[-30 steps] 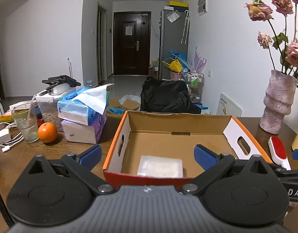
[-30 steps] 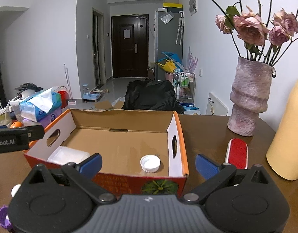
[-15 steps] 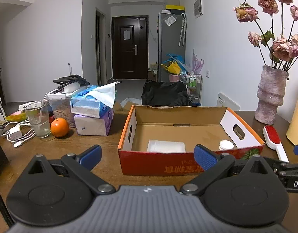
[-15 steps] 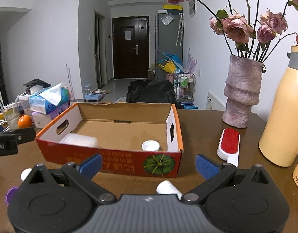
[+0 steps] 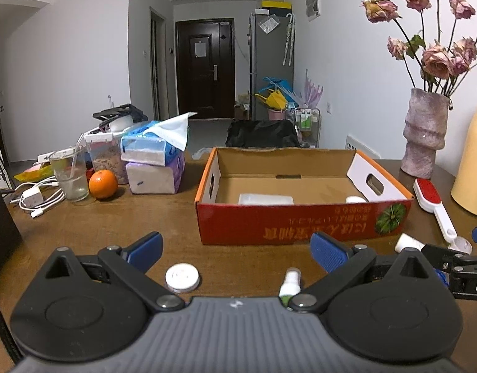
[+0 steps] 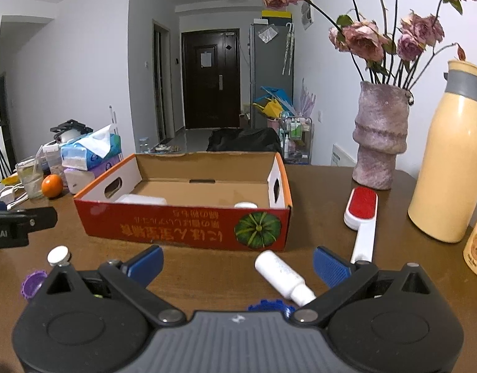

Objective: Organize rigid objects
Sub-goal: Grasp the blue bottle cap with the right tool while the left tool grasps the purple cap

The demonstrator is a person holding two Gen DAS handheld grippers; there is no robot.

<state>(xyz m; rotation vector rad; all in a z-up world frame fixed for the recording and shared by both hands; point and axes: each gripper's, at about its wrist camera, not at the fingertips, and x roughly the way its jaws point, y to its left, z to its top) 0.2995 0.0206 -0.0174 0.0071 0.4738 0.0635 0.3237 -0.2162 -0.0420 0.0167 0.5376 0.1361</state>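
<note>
Brown wood of the desk (image 5: 92, 230) lies bare between both grippers and the red cardboard box (image 6: 182, 223), which sits open-topped near the middle. The left gripper (image 5: 235, 248) has its blue fingers (image 5: 143, 247) spread wide, holding nothing; a round white cap (image 5: 181, 277) lies between them and a small spray bottle (image 5: 290, 284) is half hidden by the gripper body. The right gripper (image 6: 237, 262) is likewise released, with a white bottle (image 6: 283, 275) lying on its side between the fingers (image 6: 330, 267). A blue toothed cap (image 6: 268, 305) and a purple cap (image 6: 32, 281) are cut off by its housing; a small white cap (image 6: 58, 255) lies clear. Inside the box, a white container (image 6: 142, 199) and a white lid (image 6: 245, 205) peek over the front wall. A lint brush (image 6: 361, 217) lies beside the box's right edge, near the vase (image 6: 379, 136) and yellow flask (image 6: 446, 161).
</note>
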